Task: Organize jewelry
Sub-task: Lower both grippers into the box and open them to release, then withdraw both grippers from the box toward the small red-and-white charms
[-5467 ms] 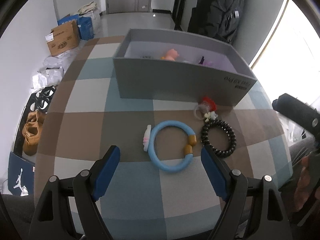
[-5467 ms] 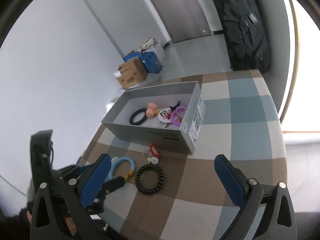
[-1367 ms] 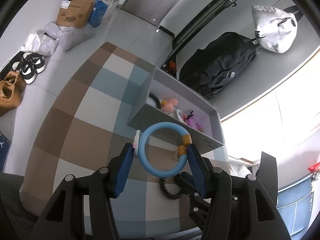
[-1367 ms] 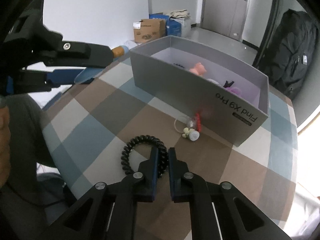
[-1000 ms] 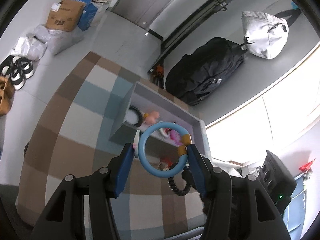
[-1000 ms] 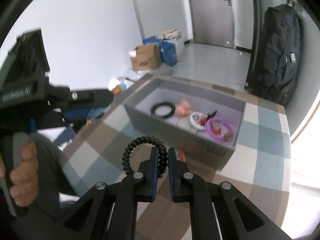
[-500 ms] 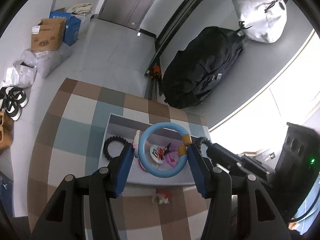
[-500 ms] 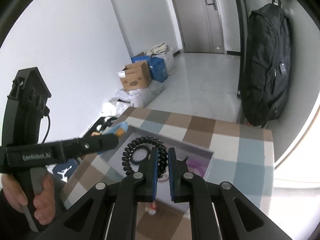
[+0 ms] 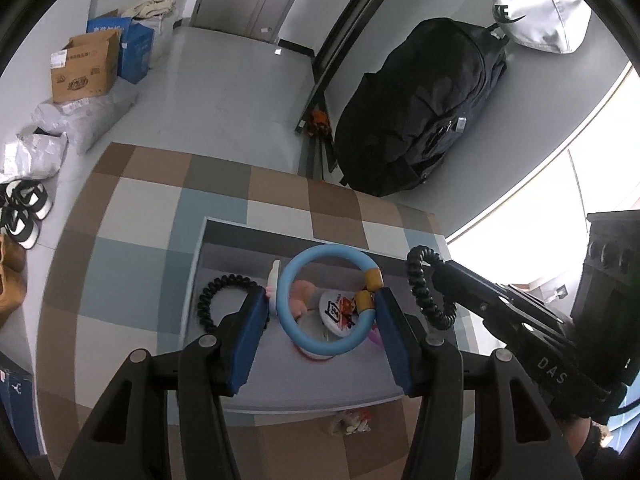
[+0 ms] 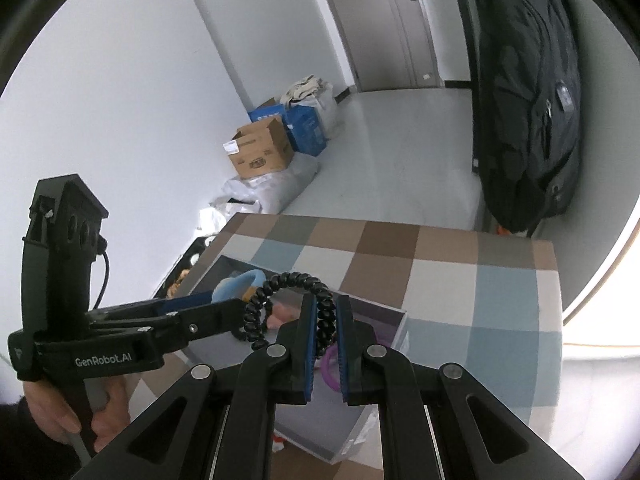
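both grippers grip rings; only the left wrist view shows a black coil tie (image 9: 224, 300) lying in the box (image 9: 196, 280).

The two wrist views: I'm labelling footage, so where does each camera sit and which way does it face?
Left wrist: on the left gripper, looking down into the grey box; its fingers hold the blue ring.
Right wrist: on the right gripper, clamping the black coil band; a hand shows.
Shared: box, both grippers, checked table.

A sky-blue ring (image 9: 326, 300) with two mustard beads, a black coil band (image 10: 296, 308), a grey box (image 9: 320, 394), and a brown, blue and cream chequered worktop (image 9: 132, 216).
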The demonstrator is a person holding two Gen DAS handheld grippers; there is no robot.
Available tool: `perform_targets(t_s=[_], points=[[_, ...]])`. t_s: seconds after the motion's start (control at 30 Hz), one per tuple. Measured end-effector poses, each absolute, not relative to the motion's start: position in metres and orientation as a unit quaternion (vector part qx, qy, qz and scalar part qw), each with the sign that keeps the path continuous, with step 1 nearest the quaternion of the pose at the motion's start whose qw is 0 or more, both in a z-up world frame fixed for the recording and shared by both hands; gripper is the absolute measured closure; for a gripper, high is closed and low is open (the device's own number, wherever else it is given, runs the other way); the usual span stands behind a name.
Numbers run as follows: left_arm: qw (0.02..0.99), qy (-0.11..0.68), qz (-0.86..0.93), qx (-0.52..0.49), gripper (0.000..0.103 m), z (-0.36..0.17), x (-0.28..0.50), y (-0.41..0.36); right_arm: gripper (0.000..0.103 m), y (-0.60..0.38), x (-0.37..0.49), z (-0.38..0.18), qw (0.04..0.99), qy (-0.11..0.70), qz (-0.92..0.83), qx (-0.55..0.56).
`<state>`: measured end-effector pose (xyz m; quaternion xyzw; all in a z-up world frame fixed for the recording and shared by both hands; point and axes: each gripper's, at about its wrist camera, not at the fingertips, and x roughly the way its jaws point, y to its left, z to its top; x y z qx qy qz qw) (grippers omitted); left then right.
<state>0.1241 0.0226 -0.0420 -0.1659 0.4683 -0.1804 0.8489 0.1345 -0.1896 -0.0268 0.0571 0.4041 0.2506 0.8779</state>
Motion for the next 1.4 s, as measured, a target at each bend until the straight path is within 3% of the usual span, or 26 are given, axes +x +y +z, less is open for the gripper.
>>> perform_targets(t_s=[0.63, 0.67, 0.73, 0.77, 0.8, 0.97, 1.13, 1.2, 1.33, 1.4], points=[[0.849, 0.464, -0.195, -0.160, 0.052, -0.033, 0.126, 0.010, 0.091, -0.189, 0.129, -0.026, 0.883, 0.392, 0.252, 0.057], [0.851, 0.461, -0.194, -0.158, 0.050, -0.032, 0.125, 0.009, 0.087, -0.190, 0.129, -0.025, 0.884, 0.391, 0.250, 0.057], [0.857, 0.454, -0.187, -0.156, 0.026, -0.031, 0.124, 0.009, 0.073, -0.195, 0.129, -0.026, 0.883, 0.393, 0.245, 0.070], [0.861, 0.449, -0.184, -0.155, 0.023, -0.030, 0.122, 0.010, 0.068, -0.197, 0.128, -0.026, 0.882, 0.393, 0.247, 0.077], [0.865, 0.441, -0.184, -0.155, 0.023, -0.028, 0.121, 0.010, 0.059, -0.199, 0.127, -0.025, 0.883, 0.391, 0.246, 0.080], [0.872, 0.429, -0.186, -0.143, 0.023, -0.024, 0.117, 0.008, 0.036, -0.205, 0.118, -0.015, 0.895, 0.365, 0.242, 0.081], [0.881, 0.419, -0.169, -0.143, 0.023, -0.022, 0.112, 0.013, 0.031, -0.210, 0.117, -0.016, 0.895, 0.366, 0.237, 0.093], [0.885, 0.412, -0.163, -0.141, 0.023, -0.021, 0.109, 0.015, 0.021, -0.213, 0.116, -0.016, 0.895, 0.367, 0.233, 0.097], [0.903, 0.386, -0.137, -0.127, 0.023, -0.015, 0.099, 0.019, 0.016, -0.218, 0.111, -0.015, 0.898, 0.362, 0.229, 0.105], [0.909, 0.377, -0.124, -0.125, 0.023, -0.015, 0.092, 0.020, 0.009, -0.221, 0.107, -0.015, 0.899, 0.359, 0.226, 0.107]])
